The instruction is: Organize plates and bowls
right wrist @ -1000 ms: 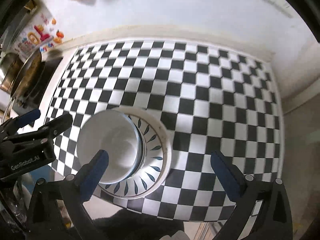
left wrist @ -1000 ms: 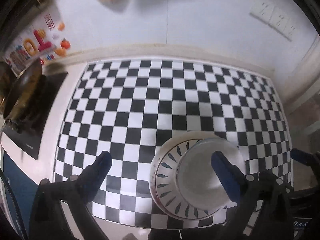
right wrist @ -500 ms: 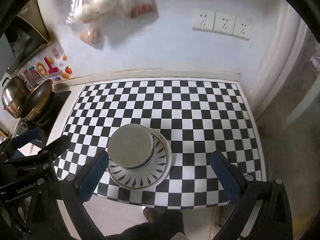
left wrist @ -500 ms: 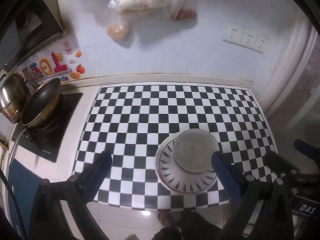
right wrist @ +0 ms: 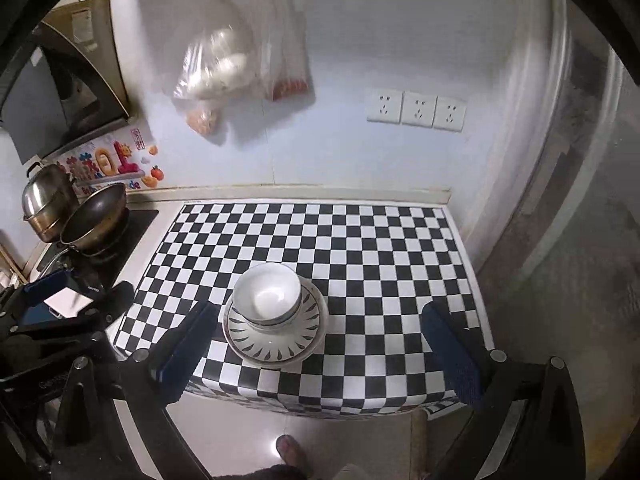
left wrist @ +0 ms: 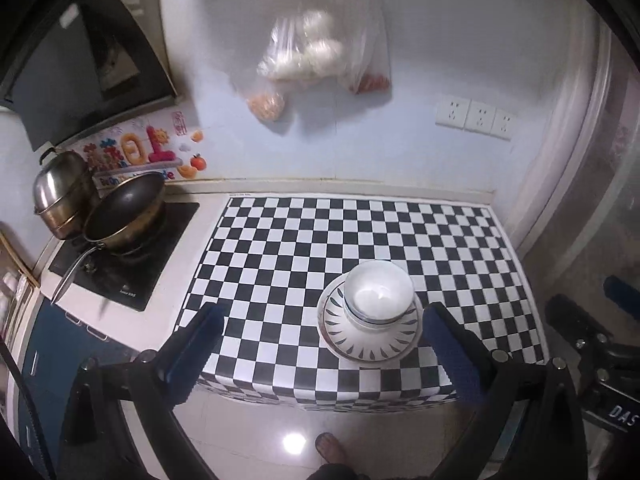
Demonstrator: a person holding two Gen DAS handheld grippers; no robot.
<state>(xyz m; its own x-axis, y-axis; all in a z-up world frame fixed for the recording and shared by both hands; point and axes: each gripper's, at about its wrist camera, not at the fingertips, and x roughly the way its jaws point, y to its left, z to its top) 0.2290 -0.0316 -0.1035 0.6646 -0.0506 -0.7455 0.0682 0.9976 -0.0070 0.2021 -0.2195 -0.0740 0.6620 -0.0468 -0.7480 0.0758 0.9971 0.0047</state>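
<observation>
A white bowl [left wrist: 378, 294] sits inside a white plate with dark leaf marks [left wrist: 370, 344] near the front edge of the checkered table [left wrist: 320, 240]. The bowl [right wrist: 267, 294] and plate [right wrist: 276, 340] also show in the right wrist view. My left gripper [left wrist: 324, 352] is open and empty, held well back above the table's front edge. My right gripper [right wrist: 316, 346] is open and empty, also well back. The right gripper shows at the right edge of the left wrist view [left wrist: 600, 328], and the left gripper at the left edge of the right wrist view [right wrist: 60, 304].
A stove [left wrist: 120, 268] with a dark pan [left wrist: 124, 212] and a steel pot [left wrist: 60, 192] stands left of the table. Plastic bags [left wrist: 312, 56] hang on the wall, with sockets [left wrist: 476, 118] to the right. Tiled floor and a foot [left wrist: 330, 446] lie below.
Both grippers have pulled up and back from the stacked bowl and plate, which now look much smaller. The wall, stove and floor have come into view.
</observation>
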